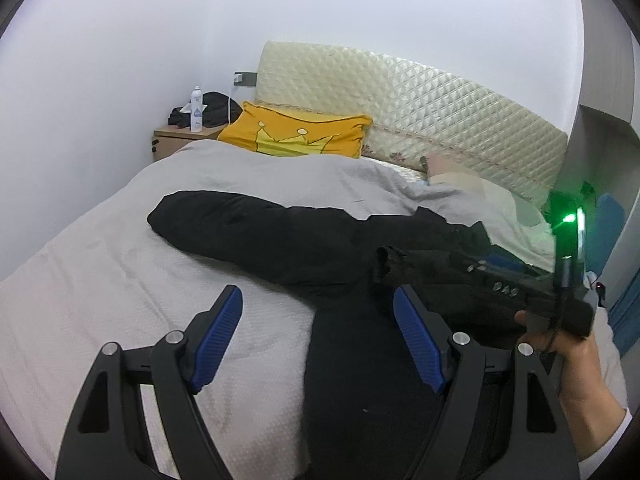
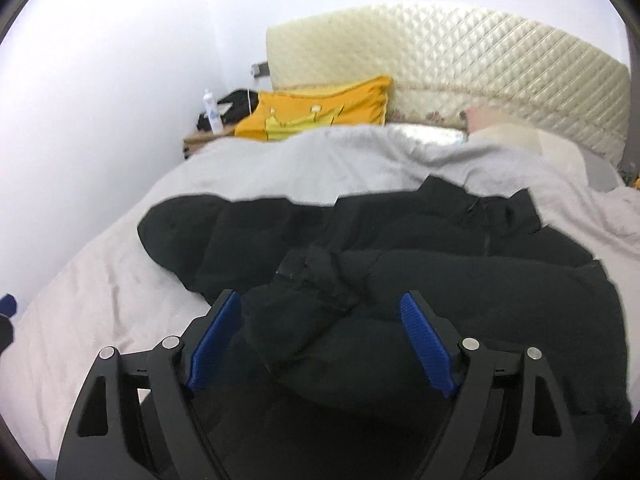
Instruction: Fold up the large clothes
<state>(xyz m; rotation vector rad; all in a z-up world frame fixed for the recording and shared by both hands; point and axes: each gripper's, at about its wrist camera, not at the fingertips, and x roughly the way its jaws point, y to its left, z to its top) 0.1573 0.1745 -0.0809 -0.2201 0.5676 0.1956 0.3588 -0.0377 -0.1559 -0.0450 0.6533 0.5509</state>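
Both grippers' fingers (image 2: 424, 340) gape wide, empty, above the black jacket (image 2: 400, 248).

Black grippers – blue ribbed fingers (image 1: 218, 340), silver screws; white sleeve (image 1: 608, 436).

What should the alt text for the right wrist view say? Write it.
The open right gripper hovers over a black puffer jacket spread on a grey bedspread. Behind are a yellow crown pillow and quilted cream headboard.
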